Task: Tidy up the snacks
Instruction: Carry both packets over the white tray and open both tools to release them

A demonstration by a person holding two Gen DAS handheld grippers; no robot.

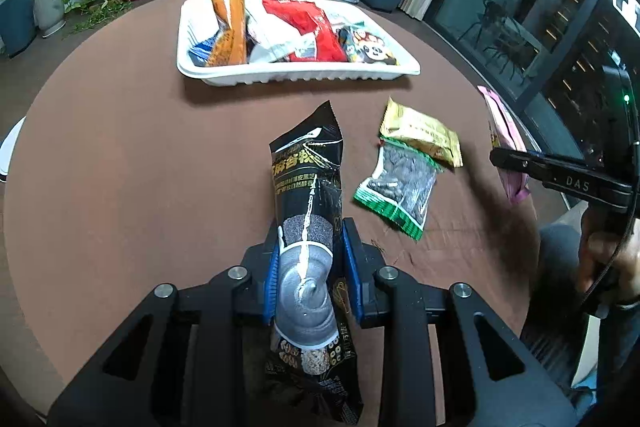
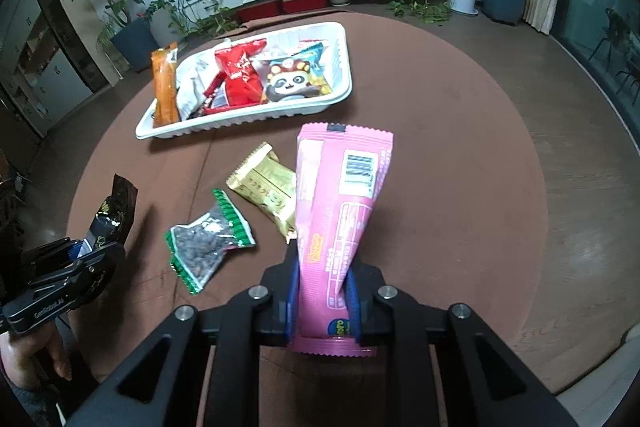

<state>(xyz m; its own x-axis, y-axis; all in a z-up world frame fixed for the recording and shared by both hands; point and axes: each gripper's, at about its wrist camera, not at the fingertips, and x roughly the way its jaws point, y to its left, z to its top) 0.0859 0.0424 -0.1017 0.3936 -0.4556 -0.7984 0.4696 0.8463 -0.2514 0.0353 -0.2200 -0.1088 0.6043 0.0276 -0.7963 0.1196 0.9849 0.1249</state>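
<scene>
Pink packet (image 2: 340, 223) stands lengthwise from right claw (image 2: 322, 301), toward tray (image 2: 240, 125).

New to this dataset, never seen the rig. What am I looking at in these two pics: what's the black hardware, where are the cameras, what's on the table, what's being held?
There is no robot here. A person holds a hand-held two-finger gripper in each hand, and each gripper carries a fisheye camera looking forward along its fingers. So one picture is the left gripper's view, the other the right's.

The left gripper is shut on a black sesame-paste packet. The right gripper is shut on a pink snack packet. Each gripper also shows at the edge of the other's view.

On the round brown table sits a white tray already holding several snacks, among them an orange packet, a red packet and a panda-print packet. Loose on the table lie a gold packet and a green-edged bag of seeds.
</scene>
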